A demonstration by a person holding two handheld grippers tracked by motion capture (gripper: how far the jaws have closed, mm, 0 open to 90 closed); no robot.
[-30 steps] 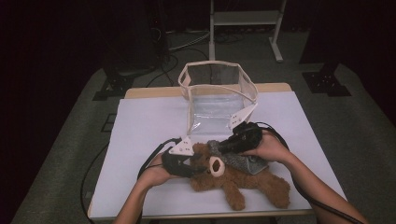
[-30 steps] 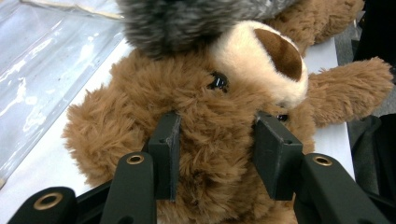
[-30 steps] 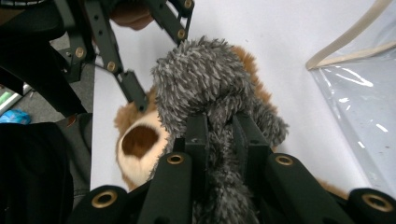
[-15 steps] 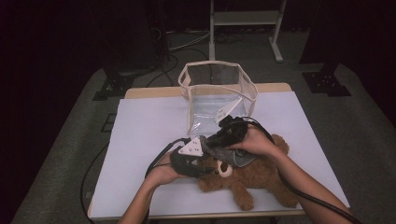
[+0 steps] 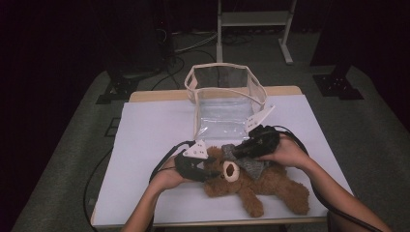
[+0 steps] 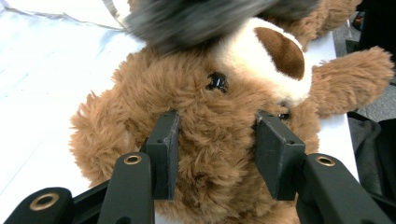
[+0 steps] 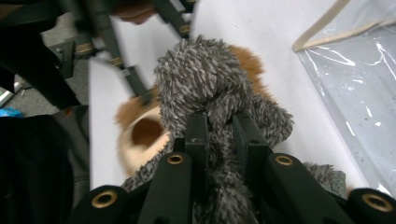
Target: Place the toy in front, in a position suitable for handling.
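- The high view looks forward and down from above the near edge of the white table (image 5: 145, 145), the brown teddy bear (image 5: 261, 186) lying near that edge.
- The left gripper view sits right against the bear's head (image 6: 205, 140).
- The right gripper view, equally close, faces its grey scarf (image 7: 205, 88); both share the muzzle.

Black grippers (image 5: 218, 170), brass-ringed screws, seemingly bare forearms
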